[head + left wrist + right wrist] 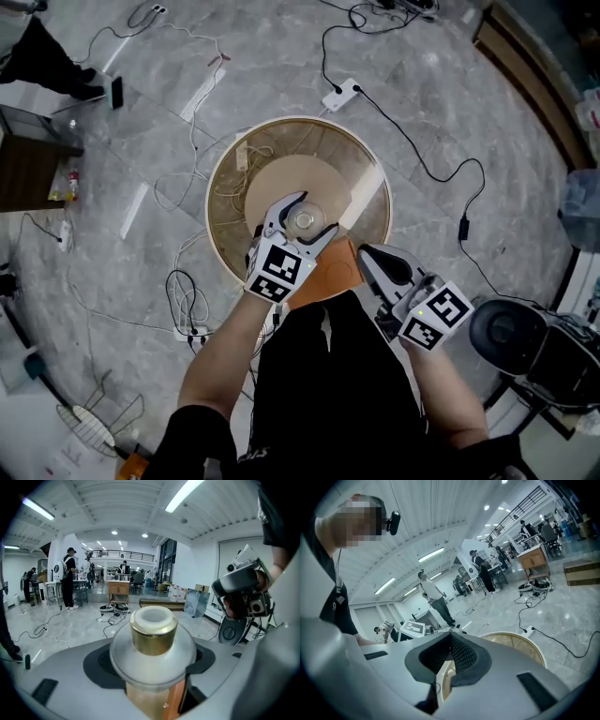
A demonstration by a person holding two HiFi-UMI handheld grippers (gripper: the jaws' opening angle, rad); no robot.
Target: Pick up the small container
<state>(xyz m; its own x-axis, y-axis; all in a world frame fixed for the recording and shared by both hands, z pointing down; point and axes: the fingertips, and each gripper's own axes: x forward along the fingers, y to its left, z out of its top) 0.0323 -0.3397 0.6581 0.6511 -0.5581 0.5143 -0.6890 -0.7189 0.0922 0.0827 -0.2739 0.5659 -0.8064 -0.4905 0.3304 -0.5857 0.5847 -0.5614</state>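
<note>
The small container [301,223] is a clear jar with a gold collar and a white top [153,629]. My left gripper [308,216] is shut on it, and the dark pads [96,665] press its wide body from both sides. In the head view it hangs above the round wooden table [225,202]. My right gripper [367,257] is to the right of it, nearer the person's body, with its jaws shut and nothing between them [451,643]. In the left gripper view the right gripper [243,595] shows at the right edge.
A pale wooden strip [362,195] lies on the table. Under the grippers is an orange-brown seat [330,275]. Cables and a power strip [339,94] lie on the grey floor. A round black device [511,333] stands at the right. Several people stand far off [68,576].
</note>
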